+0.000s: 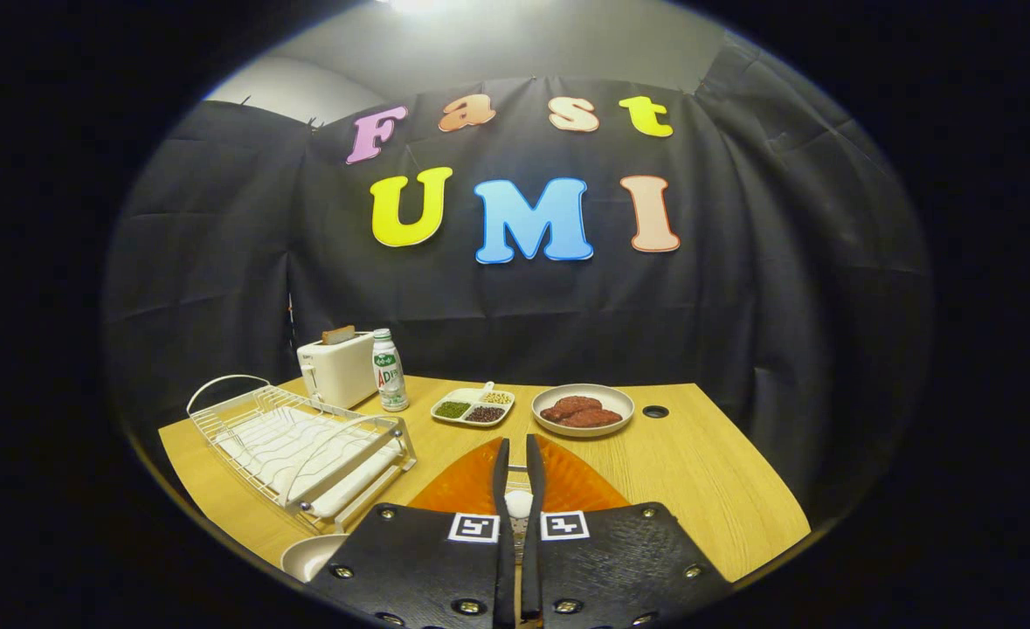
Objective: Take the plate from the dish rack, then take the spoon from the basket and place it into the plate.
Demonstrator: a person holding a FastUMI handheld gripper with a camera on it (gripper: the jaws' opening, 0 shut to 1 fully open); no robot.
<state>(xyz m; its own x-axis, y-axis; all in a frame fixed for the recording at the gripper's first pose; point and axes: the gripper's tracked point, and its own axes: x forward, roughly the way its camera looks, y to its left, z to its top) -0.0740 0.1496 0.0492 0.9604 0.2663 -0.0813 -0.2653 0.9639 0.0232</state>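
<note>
My gripper (517,447) hangs over the wooden table, its two fingers drawn close together. Pinched between them is a white spoon (519,504), its pale bowl showing in the narrow gap. Right under the fingers lies an orange ribbed basket (466,485), spreading out on both sides of them. A white plate (309,556) rests on the table beside the left finger's base, partly hidden by it. Left of the fingers stands the white wire dish rack (305,445) with no dish in it.
Beyond the rack stand a white toaster (337,369) and a small bottle (389,370). A divided snack dish (473,406) and a bowl of brown patties (583,409) sit ahead of the fingers. A cable hole (655,411) marks the table's far right.
</note>
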